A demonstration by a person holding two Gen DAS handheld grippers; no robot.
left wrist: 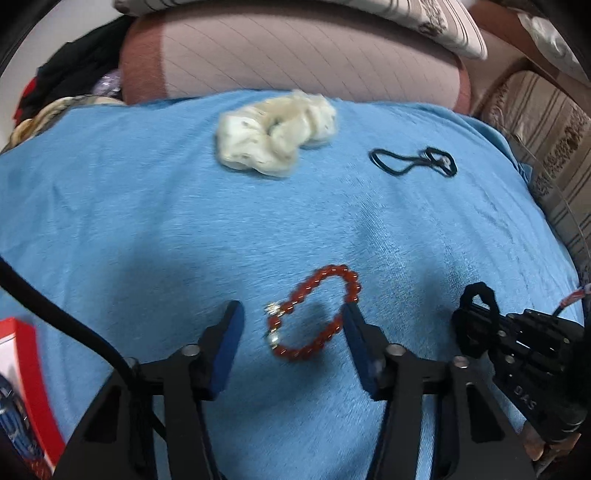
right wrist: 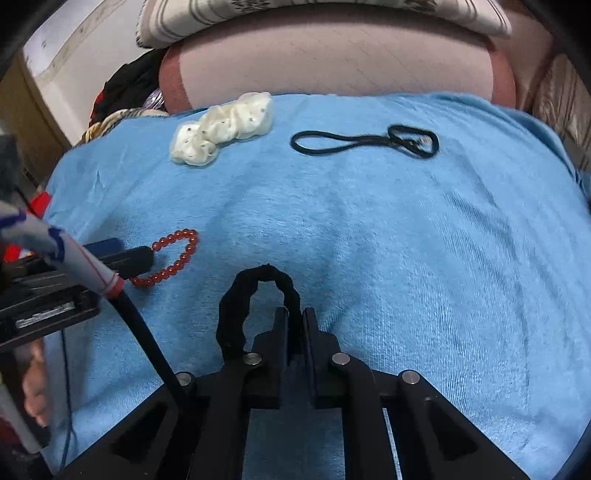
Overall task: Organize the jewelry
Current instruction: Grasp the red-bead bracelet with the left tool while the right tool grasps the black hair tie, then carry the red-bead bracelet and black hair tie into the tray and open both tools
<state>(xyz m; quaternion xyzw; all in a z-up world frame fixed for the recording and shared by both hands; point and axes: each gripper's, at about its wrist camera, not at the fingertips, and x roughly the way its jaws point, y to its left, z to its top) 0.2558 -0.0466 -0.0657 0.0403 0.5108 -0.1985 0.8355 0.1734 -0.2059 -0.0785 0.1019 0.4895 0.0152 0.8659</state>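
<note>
Left tongs wide around red bracelet; right tongs pinch black scrunchie; white scrunchie beyond.

This looks like a home, most likely a bedroom. A soft, light blue terry towel is spread over a padded surface in front of a plump pink quilted cushion. A cream pillow with grey stripes and a floral print lies on top of that cushion. A heap of dark and red clothing sits at the far left, beside a plain pale wall.
</note>
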